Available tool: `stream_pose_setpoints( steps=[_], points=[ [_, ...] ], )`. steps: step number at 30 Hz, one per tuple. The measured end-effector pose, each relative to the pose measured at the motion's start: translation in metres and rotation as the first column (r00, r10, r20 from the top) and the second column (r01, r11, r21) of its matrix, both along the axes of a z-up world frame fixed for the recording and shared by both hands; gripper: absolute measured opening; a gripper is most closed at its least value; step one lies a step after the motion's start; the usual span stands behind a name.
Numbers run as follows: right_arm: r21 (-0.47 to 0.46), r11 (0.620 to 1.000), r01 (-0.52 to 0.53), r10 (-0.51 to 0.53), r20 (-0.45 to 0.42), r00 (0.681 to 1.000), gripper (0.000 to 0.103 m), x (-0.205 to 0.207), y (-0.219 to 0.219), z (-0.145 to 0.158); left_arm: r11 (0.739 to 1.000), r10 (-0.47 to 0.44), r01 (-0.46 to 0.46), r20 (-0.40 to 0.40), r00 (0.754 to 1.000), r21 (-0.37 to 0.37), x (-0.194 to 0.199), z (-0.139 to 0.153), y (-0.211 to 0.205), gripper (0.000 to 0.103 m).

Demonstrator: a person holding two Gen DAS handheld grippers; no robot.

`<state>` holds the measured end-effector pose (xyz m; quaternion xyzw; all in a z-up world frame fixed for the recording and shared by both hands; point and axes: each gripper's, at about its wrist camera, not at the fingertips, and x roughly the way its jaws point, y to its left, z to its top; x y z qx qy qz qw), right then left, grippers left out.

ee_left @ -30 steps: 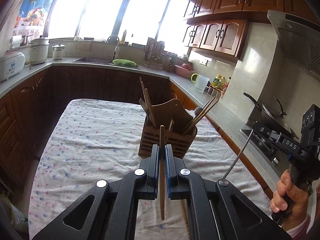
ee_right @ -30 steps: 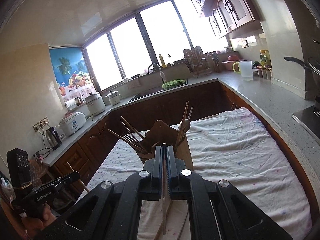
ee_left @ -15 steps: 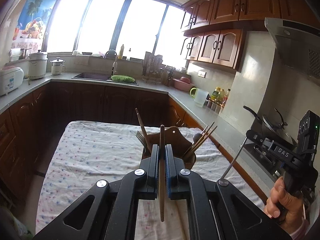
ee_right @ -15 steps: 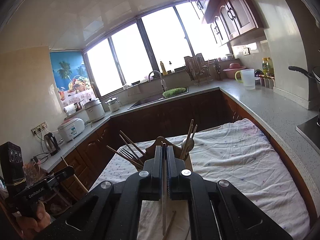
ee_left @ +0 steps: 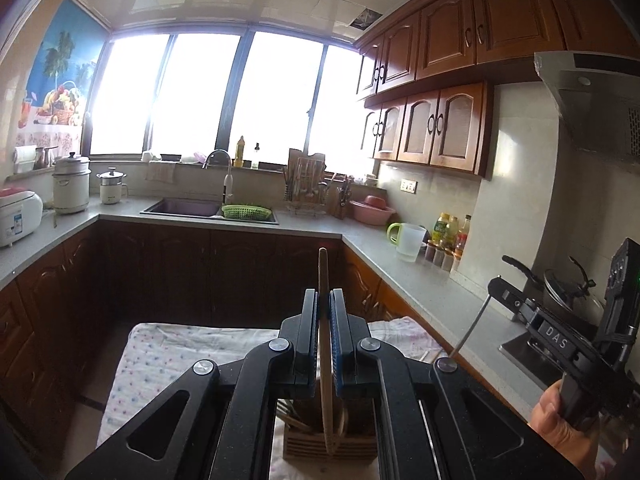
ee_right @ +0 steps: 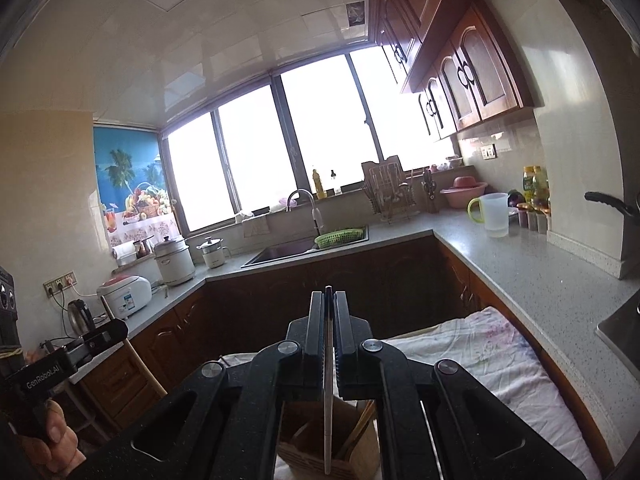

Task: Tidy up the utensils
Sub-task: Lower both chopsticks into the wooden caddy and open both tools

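Observation:
My left gripper (ee_left: pixel 324 300) is shut on a wooden utensil (ee_left: pixel 325 344) held upright; its lower end hangs over the wooden utensil holder (ee_left: pixel 330 442), seen between the gripper arms. My right gripper (ee_right: pixel 329 300) is shut on a thin metal utensil (ee_right: pixel 328 400) held upright, its lower end over the same holder (ee_right: pixel 328 444), which has several utensils inside. The right gripper also shows at the right of the left wrist view (ee_left: pixel 496 288), its metal rod slanting down. The left gripper shows at the left edge of the right wrist view (ee_right: pixel 116 330).
The holder stands on a table with a dotted white cloth (ee_left: pixel 168 356). Grey counters (ee_right: pixel 520 256) run around the room, with a sink (ee_left: pixel 188 206), green basket (ee_left: pixel 246 211), rice cookers, a white jug (ee_left: pixel 408 242) and a stove with a pan (ee_left: pixel 568 284) at right.
Both grippers have risen and tilted up with their utensils. The holder has dropped from the middle of each view to the bottom, below the fingers.

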<state>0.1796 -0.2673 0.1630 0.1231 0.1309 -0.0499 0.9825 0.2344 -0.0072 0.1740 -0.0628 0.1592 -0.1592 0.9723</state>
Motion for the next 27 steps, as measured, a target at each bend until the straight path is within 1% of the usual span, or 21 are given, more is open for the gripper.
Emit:
stream_pose_setpoints(
  steps=[4,8,12,16,18,20,23,27],
  points=[
    [-0.019,1.000,0.006,-0.006,0.007,1.000,0.004,0.018,0.001,-0.007,0.999,0.037,-0.037,-0.024,0.999,-0.012,0.034,-0.020,-0.014,0.004],
    [-0.032,0.999,0.008,-0.008,0.003,1.000,0.004,0.027,0.002,-0.024,0.997,0.068,-0.070,-0.068,0.995,-0.032,0.060,-0.046,-0.022,0.004],
    [-0.037,0.999,-0.002,0.002,-0.017,1.000,0.004,0.026,0.007,-0.047,0.996,0.081,-0.085,-0.106,0.991,-0.032,0.073,-0.073,-0.031,0.004],
    [-0.032,0.999,-0.009,0.007,-0.058,0.998,0.004,0.022,0.008,-0.071,0.997,0.067,-0.071,-0.136,0.988,-0.024,0.079,-0.089,-0.035,0.004],
    [-0.016,1.000,-0.009,0.008,-0.082,0.997,0.004,0.021,0.006,-0.082,0.998,0.064,-0.066,-0.141,0.988,-0.013,0.078,-0.093,-0.031,0.004],
    [-0.003,1.000,-0.011,0.010,-0.110,0.994,0.004,0.021,0.004,-0.090,0.998,0.066,-0.066,-0.125,0.990,0.005,0.075,-0.089,-0.027,0.004],
    [0.009,1.000,-0.014,0.015,-0.148,0.989,0.004,0.023,0.002,-0.099,0.998,0.060,-0.059,-0.125,0.990,0.014,0.077,-0.086,-0.030,0.004],
    [0.008,1.000,-0.013,0.014,-0.154,0.988,0.004,0.022,0.002,-0.099,0.998,0.062,-0.059,-0.121,0.991,0.025,0.077,-0.084,-0.030,0.004]
  ],
)
